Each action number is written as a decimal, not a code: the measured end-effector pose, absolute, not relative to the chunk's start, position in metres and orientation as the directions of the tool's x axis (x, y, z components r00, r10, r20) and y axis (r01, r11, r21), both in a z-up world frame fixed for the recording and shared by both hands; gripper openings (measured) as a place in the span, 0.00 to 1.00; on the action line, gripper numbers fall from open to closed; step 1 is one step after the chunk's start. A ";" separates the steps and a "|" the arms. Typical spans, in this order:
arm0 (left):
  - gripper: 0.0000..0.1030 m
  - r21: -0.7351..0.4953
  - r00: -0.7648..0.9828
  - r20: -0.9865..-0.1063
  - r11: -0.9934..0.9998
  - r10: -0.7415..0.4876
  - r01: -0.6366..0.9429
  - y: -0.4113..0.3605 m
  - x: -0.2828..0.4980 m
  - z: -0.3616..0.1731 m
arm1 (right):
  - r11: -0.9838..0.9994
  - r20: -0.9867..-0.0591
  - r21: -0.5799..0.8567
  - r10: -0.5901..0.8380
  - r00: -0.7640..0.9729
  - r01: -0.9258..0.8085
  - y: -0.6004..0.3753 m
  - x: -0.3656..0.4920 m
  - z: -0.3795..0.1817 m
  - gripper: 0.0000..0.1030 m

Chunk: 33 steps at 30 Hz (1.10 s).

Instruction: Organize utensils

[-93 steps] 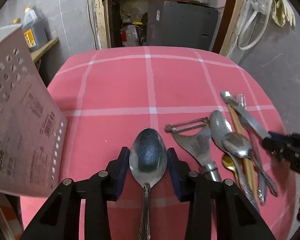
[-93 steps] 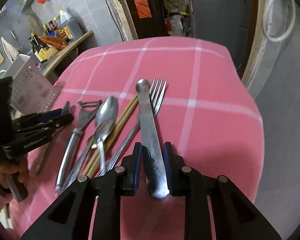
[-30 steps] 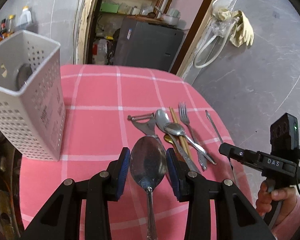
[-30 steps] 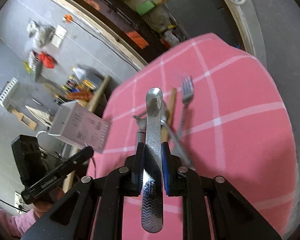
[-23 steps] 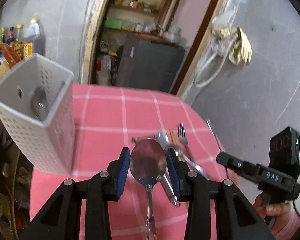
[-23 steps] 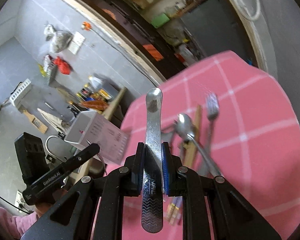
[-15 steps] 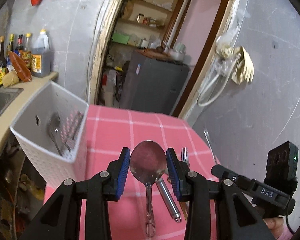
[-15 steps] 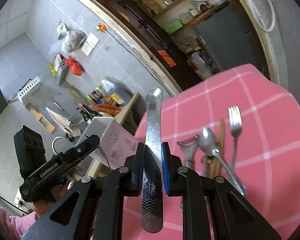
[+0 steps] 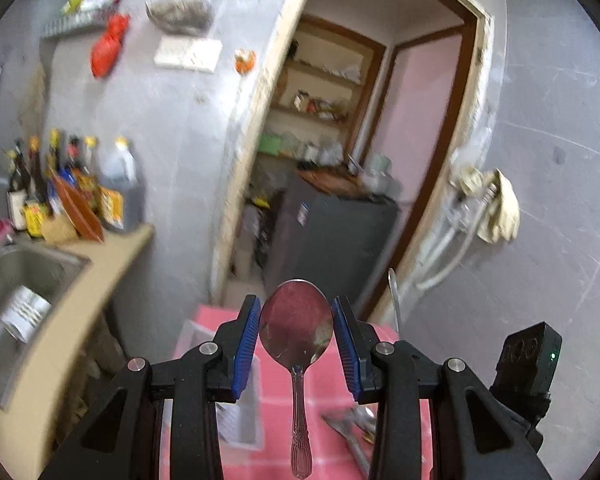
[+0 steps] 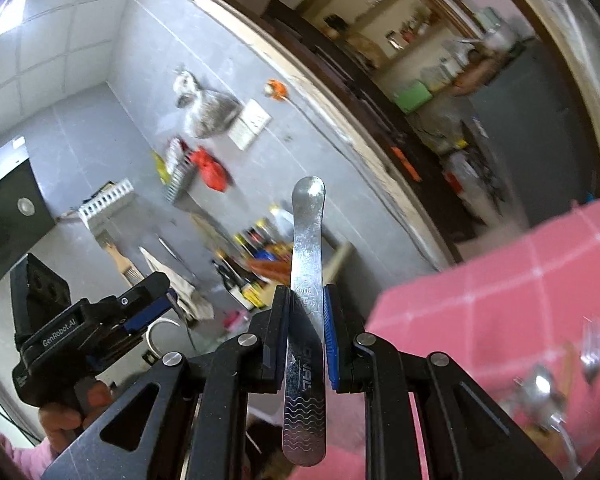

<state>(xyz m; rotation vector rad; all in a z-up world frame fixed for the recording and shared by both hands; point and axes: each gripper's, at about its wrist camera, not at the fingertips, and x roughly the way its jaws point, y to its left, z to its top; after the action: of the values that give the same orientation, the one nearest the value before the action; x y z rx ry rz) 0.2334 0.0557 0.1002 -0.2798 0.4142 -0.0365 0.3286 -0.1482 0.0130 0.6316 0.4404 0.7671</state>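
Both grippers were black plastic w/ blue ribbed pads (image 9: 247, 342) on 2 fingers each and silver round screws (image 9: 209, 347) at the linkage joints. Left gripper (image 10: 156, 312) had white "GenRobot.AI" lettering on its side. Right gripper (image 9: 396, 312) carried a black box w/ a green LED (image 9: 553, 356). Pink sleeve (image 10: 32, 454) showed at the wrist.

Grey tiled walls (image 9: 560, 128); wood-framed doorway (image 9: 466, 128) to shelved pantry; dark cabinet (image 9: 332, 240); counter (image 9: 88, 276) with steel sink (image 9: 24, 276), bottles (image 9: 60, 184).
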 end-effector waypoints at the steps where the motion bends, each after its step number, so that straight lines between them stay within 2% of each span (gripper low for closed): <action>1: 0.34 -0.267 0.921 -0.383 0.963 -0.072 -0.035 0.062 0.234 0.104 | 0.542 -0.120 0.666 0.756 0.643 -0.513 -0.137 0.333 0.016 0.14; 5: 0.34 -0.218 0.937 -0.348 0.970 0.026 -0.108 0.084 0.235 0.109 | 0.531 -0.093 0.644 0.769 0.632 -0.551 -0.101 0.341 0.017 0.14; 13: 0.34 -0.221 0.953 -0.288 0.961 0.097 -0.164 0.107 0.249 0.082 | 0.520 -0.072 0.611 0.787 0.613 -0.596 -0.052 0.351 -0.012 0.14; 22: 0.34 -0.251 0.946 -0.318 0.956 0.069 -0.154 0.115 0.256 0.044 | 0.555 -0.131 0.564 0.792 0.597 -0.612 -0.041 0.349 -0.042 0.14; 33: 0.35 -0.307 0.931 -0.363 0.941 0.021 -0.141 0.119 0.259 0.030 | 0.593 -0.179 0.505 0.783 0.596 -0.627 -0.051 0.340 -0.039 0.15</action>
<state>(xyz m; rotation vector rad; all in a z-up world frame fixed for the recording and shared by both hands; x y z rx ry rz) 0.2587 0.1186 0.0303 -0.3363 0.3647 0.0841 0.3402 -0.0510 -0.0387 0.4167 0.4082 0.8466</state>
